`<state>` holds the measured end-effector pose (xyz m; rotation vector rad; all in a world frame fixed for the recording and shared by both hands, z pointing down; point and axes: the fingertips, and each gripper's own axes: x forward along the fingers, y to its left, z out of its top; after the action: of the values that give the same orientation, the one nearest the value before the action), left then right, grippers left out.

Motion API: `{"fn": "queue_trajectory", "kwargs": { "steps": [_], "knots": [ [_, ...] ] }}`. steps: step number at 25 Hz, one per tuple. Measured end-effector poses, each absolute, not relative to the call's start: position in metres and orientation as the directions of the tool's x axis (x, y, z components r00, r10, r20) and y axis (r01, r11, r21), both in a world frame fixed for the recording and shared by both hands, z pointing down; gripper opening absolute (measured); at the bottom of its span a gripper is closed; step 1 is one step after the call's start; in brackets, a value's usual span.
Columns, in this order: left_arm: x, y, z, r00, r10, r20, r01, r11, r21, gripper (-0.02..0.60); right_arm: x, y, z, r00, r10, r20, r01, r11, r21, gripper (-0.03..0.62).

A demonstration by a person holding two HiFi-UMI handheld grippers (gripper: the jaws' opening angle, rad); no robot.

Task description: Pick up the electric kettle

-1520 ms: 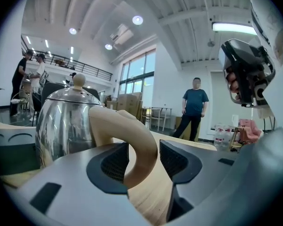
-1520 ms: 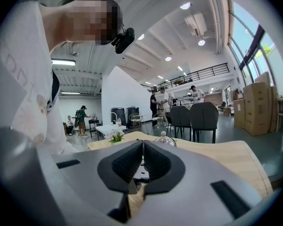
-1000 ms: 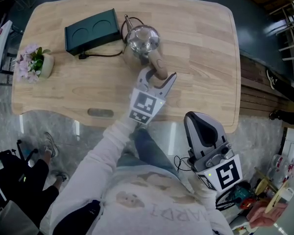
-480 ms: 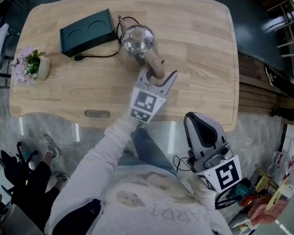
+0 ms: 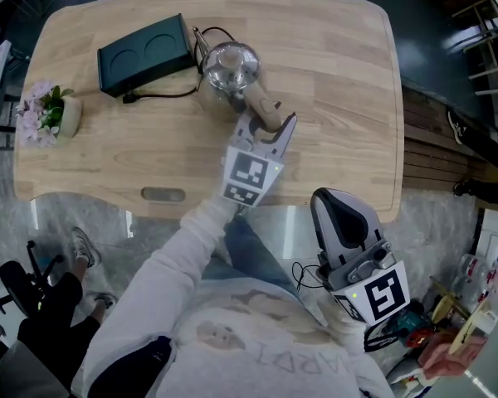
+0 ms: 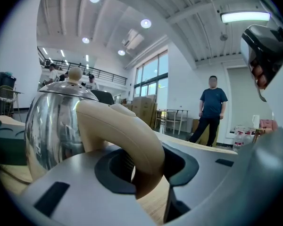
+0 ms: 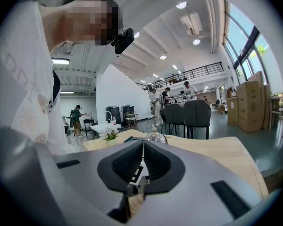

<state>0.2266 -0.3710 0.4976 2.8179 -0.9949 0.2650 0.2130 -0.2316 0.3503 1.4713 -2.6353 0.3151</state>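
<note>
The steel electric kettle [image 5: 231,66] stands on the wooden table [image 5: 340,98], its cream handle [image 5: 264,110] pointing toward me. My left gripper [image 5: 267,127] reaches level across the table; its jaws have just been closing and the pads now press both sides of the handle. In the left gripper view the handle [image 6: 127,131] fills the gap between the pads, with the shiny kettle body [image 6: 54,126] behind. My right gripper [image 5: 342,214] hangs shut and empty off the table's near edge, by my body. Its own view shows the jaws [image 7: 142,161] together and the kettle [image 7: 154,138] far off.
A dark green kettle base [image 5: 145,52] lies left of the kettle, its black cord [image 5: 170,94] trailing toward it. A small pot of pink flowers [image 5: 46,114] sits at the table's left edge. A person [image 6: 211,109] stands far behind the table.
The left gripper's jaws have narrowed onto the kettle's handle. The kettle still stands on the table, and the right gripper has not moved.
</note>
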Motion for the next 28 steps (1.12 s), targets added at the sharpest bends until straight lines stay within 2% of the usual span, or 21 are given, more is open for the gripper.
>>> {"fn": "queue_trajectory", "kwargs": {
  "steps": [18,28],
  "knots": [
    [0.207,-0.372,0.469,0.803,-0.563,0.195,-0.588,-0.802,0.105,0.129,0.202,-0.223,0.343,-0.544,-0.818,0.187,-0.839,0.534,-0.104,0.020],
    [0.192,-0.334,0.415,0.842,-0.515,0.161,-0.523,-0.852,0.004,0.129,0.184,-0.204,0.326,-0.573,-0.807,0.140,-0.819,0.566,-0.093,0.020]
  ]
}}
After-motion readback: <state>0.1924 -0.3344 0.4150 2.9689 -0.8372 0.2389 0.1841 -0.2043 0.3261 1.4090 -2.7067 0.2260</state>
